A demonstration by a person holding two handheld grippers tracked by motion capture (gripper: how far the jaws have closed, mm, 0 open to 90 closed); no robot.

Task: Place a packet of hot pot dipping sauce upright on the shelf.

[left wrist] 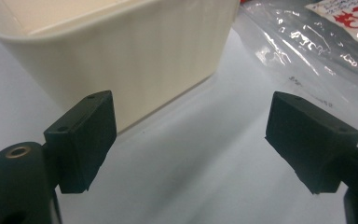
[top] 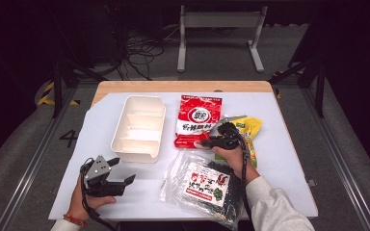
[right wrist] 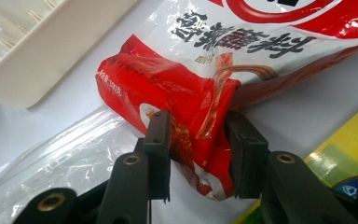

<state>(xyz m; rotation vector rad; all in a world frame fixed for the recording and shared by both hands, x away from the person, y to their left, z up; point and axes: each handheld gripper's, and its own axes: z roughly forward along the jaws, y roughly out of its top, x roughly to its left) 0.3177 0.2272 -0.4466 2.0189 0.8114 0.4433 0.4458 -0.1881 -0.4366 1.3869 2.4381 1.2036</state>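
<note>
pinching the near corner of the red packet (right wrist: pixel 186 107), the right gripper (right wrist: pixel 198 154) has its two jaws clenched on the crumpled foil, and this looks like the very start of packing: the packet lies flat near the middle of the table (top: pixel 289 159), just right of the cream tray (top: pixel 138 127), and has not yet been lifted. the tray, toward the left edge, holds nothing in the compartments that show. the left gripper (left wrist: pixel 191 140) rests near the front left corner of the table with its jaws spread wide and nothing between them, aimed at the tray's near wall. the clear bag of seaweed (top: pixel 204 185) sits at the front edge and the yellow packet (top: pixel 250 132) lies beyond the right hand toward the right edge, both untouched, so by my reading all three packets remain to be moved.
</note>
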